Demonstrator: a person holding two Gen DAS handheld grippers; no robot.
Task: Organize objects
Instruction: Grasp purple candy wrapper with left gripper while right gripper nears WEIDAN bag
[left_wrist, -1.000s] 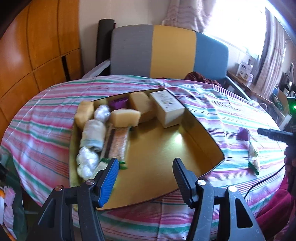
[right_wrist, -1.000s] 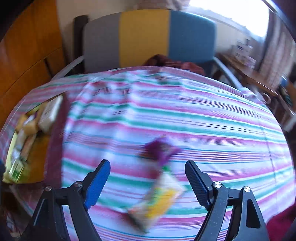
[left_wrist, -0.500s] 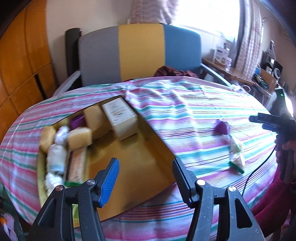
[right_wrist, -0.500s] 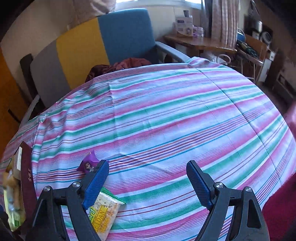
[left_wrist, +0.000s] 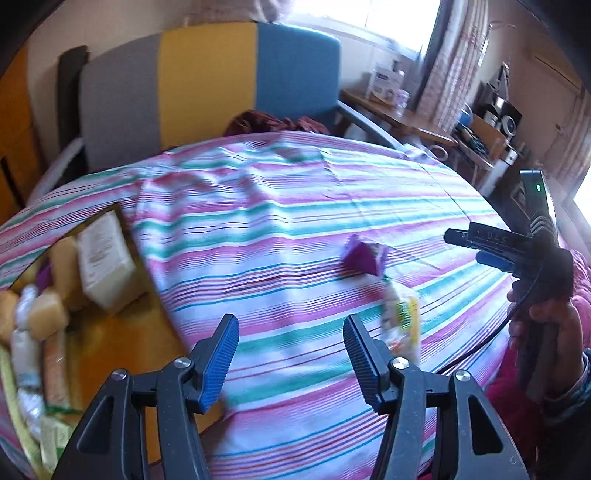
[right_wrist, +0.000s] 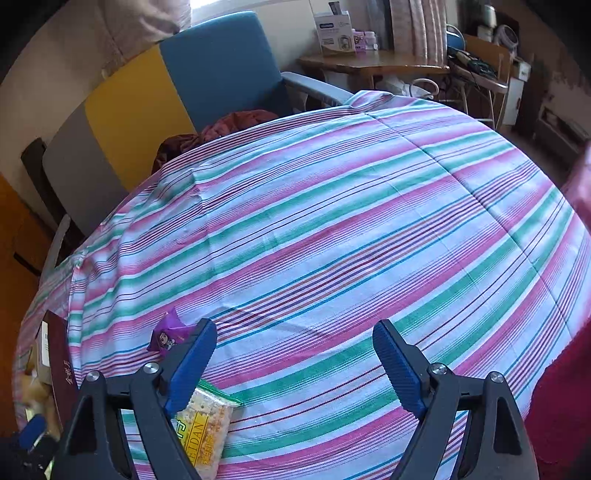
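Left gripper (left_wrist: 291, 350): jaws apart, empty
Right gripper (right_wrist: 294, 363): jaws apart, empty
Cracker packet (right_wrist: 205, 421): beside purple sweet (right_wrist: 168, 334); straddle, then close squarely

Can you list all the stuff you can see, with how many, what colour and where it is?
Tablecloth: one, pink, green and white stripes, covers the table.
Box: one, gold inside, on the cloth at the left.
Snacks in the box: several, white, tan and yellow; too blurred to count.
Purple packet: one, on the cloth, right of the box.
Cracker pack: one, clear and yellow, just nearer than the purple packet.
Chair: one, grey, yellow and blue, behind the table.
Red cloth: one, on the chair seat.
Side table: one, wooden, by the window.
Left claw: black, blue pads, open, empty.
Right claw: same, open, empty.
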